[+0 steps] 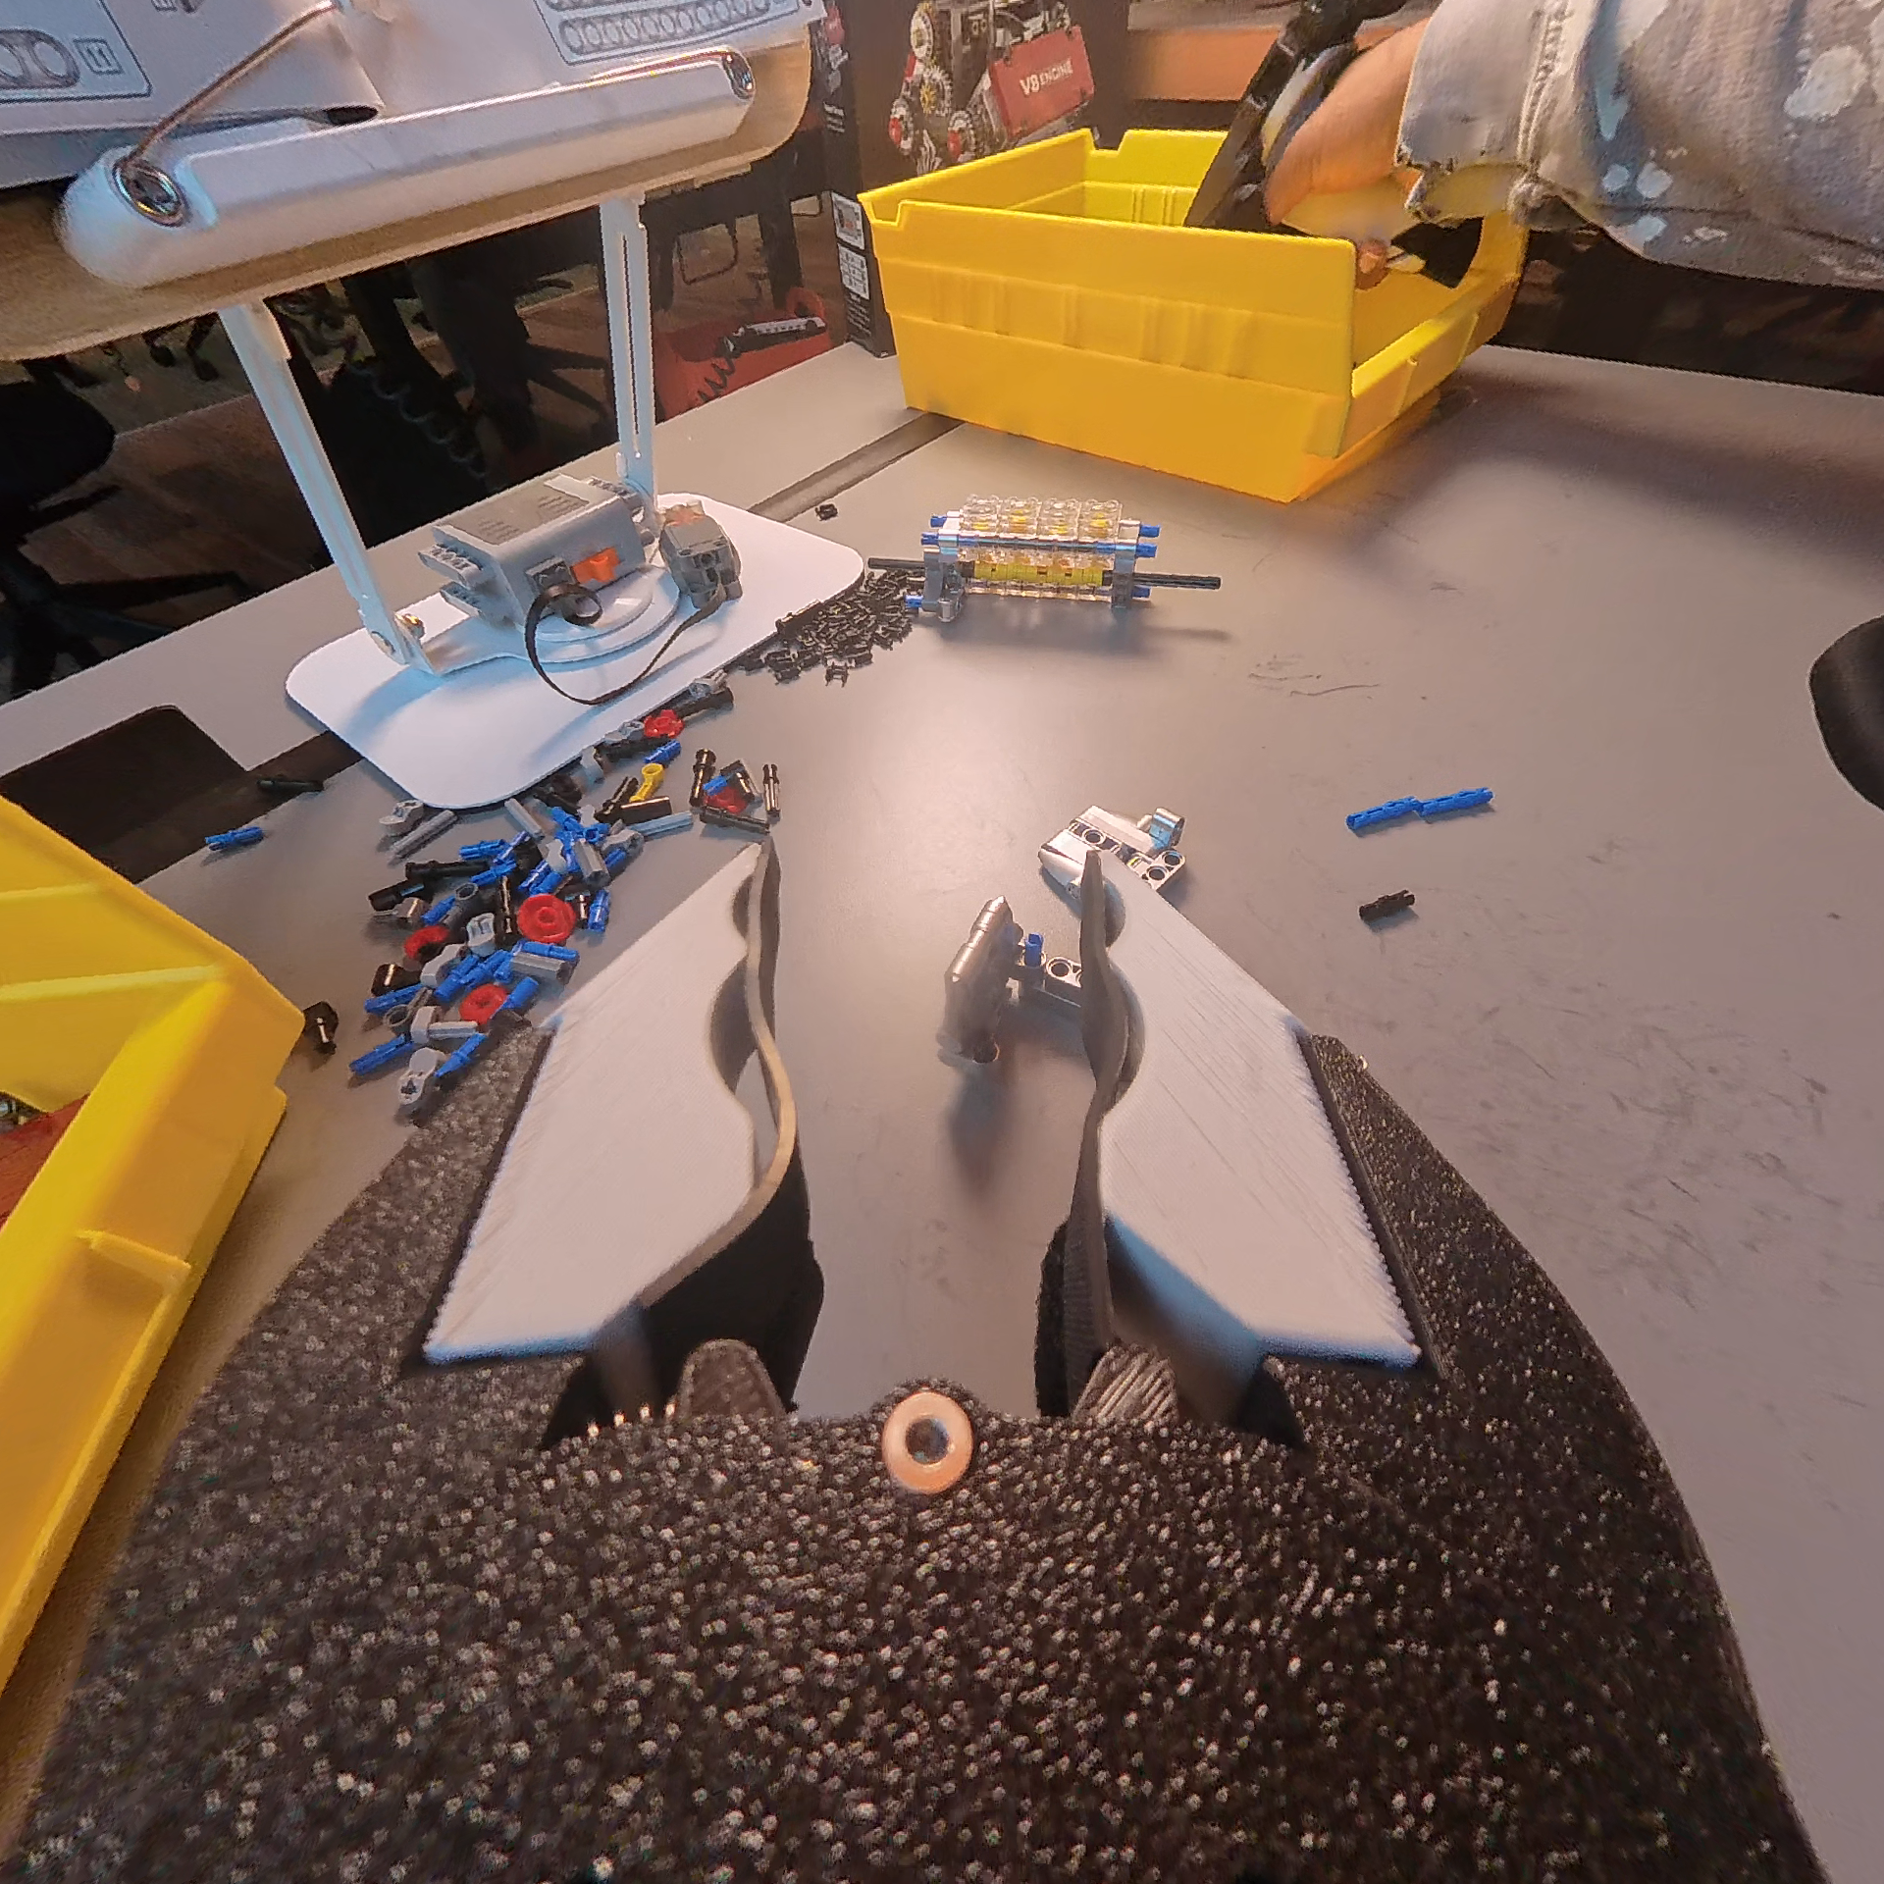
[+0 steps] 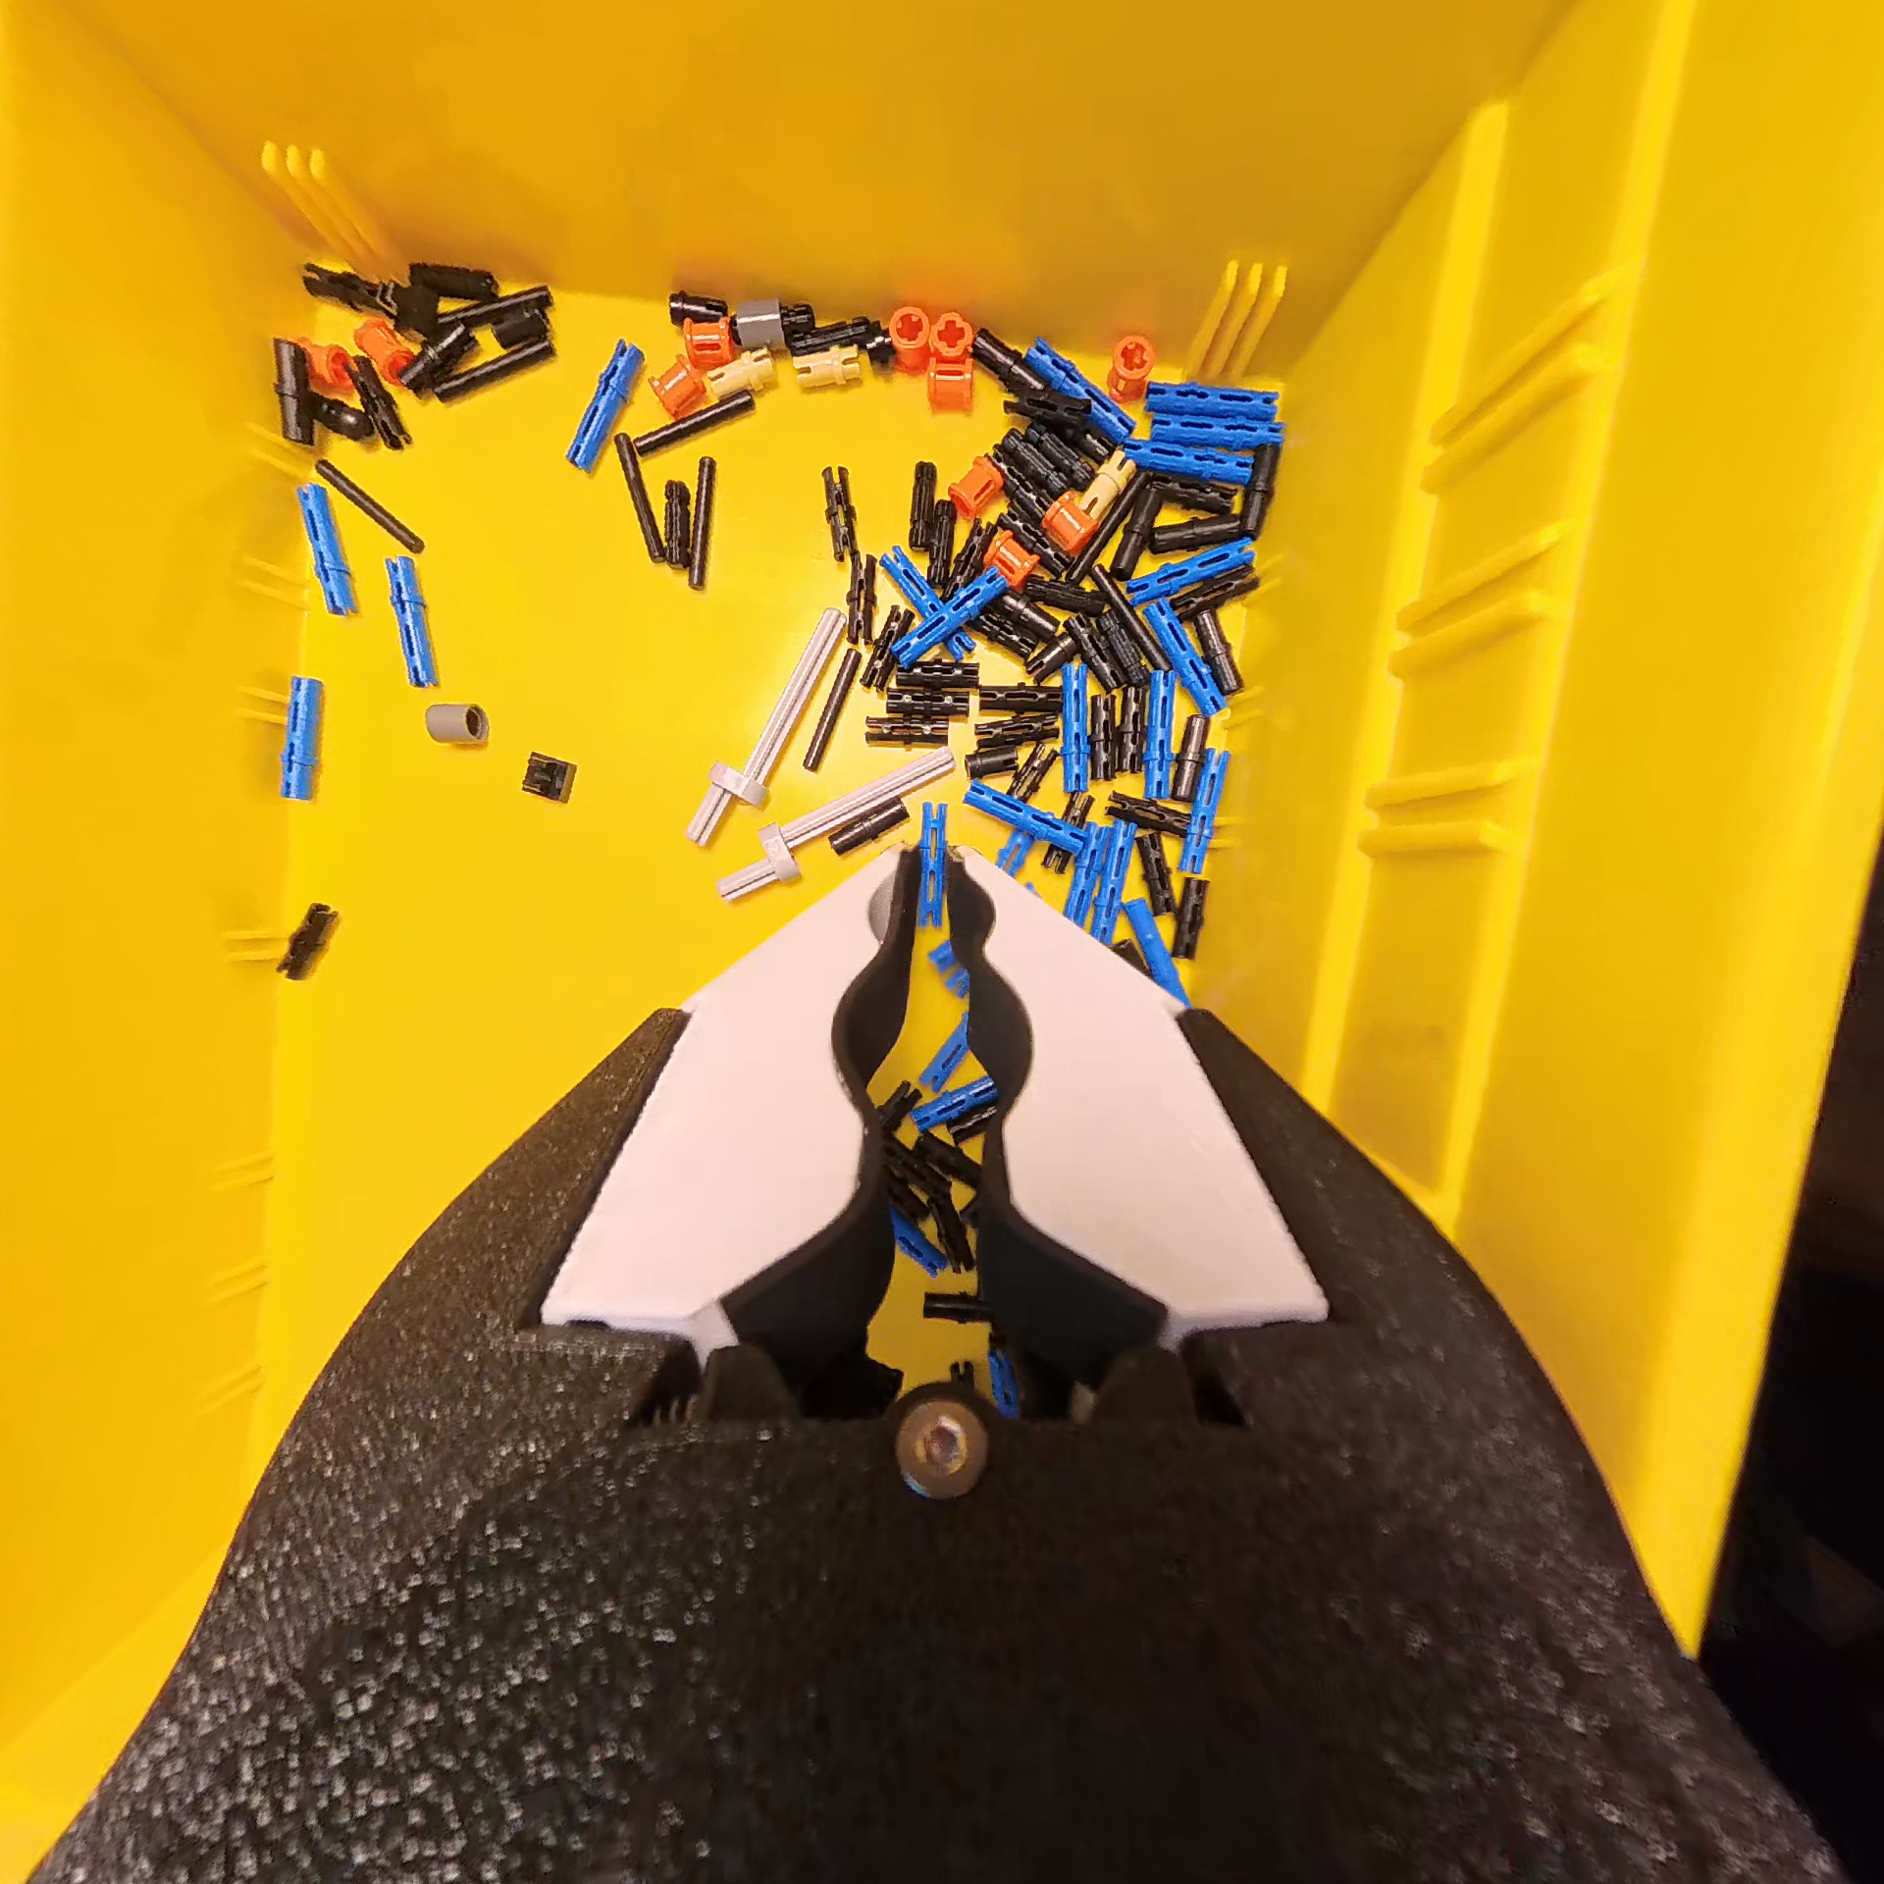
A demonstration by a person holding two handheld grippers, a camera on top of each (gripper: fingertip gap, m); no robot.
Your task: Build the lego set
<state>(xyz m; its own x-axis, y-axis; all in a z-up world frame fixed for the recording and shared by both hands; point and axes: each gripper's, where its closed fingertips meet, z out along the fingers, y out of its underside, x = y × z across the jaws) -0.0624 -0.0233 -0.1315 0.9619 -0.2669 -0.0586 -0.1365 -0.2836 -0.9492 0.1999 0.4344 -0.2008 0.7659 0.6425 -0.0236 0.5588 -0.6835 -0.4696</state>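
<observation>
While the left gripper (image 1: 923,867) gapes wide beside a grey piece (image 1: 984,974), the right gripper (image 2: 930,851) pinches a blue pin (image 2: 930,867) by its end, which might slip.

Yellow bin (image 2: 1478,714) walls hem the right tongs (image 2: 930,851); pins (image 2: 1101,652) crowd its right floor, seemingly.

Left gripper (image 1: 926,867): jaws spread wide, nothing between the pale fingers (image 1: 652,1101), held low and pointing forward, level with the grey table (image 1: 1427,1019). Right gripper (image 2: 926,851): reaching down inside the yellow bin (image 2: 714,153), tips nearly together, pinching a blue pin (image 2: 930,867) at the very ends. From the left wrist view, gripped by a hand (image 1: 1325,153) in a pale mottled sleeve (image 1: 1652,133).
</observation>
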